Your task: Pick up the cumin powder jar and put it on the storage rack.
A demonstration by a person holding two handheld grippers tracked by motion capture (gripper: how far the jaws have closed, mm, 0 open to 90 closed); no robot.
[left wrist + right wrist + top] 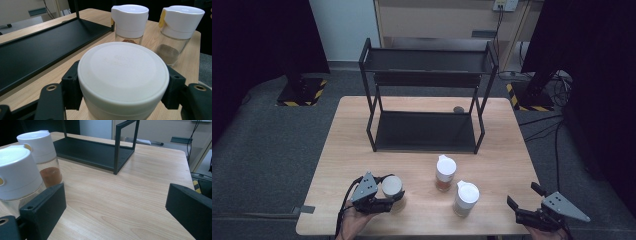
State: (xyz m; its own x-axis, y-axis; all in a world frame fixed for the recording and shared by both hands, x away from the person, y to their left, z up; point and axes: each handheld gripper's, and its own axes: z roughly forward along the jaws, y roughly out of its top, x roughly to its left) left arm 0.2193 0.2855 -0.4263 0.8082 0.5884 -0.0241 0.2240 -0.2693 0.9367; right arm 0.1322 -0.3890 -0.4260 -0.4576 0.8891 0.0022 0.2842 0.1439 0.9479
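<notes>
Here at the near left corner of the wooden table, the left gripper has its jaws clamped on the cream-lidded jar, one black pad on each side just under the lid's rim. From the left gripper view it's a snug pinch: the jar sits squarely between the two pads, lid flat on top, body upright, and the pads press against its sides with no gap showing. The jar stands on the tabletop at the front left, well apart from the black two-tier rack that occupies the middle and back of the table. Just to the jar's right stand two glass shakers with white caps: the one holding reddish-brown spice is nearer the rack, and the one holding greyish powder is closer to the front edge. Neither touches the jar. Over on the near right corner, the right gripper hovers with its jaws spread wide, nothing between them. In the right gripper view its two black jaws stand far apart over bare wood, with the greyish shaker just beside its left jaw and the reddish-brown one right behind that.
</notes>
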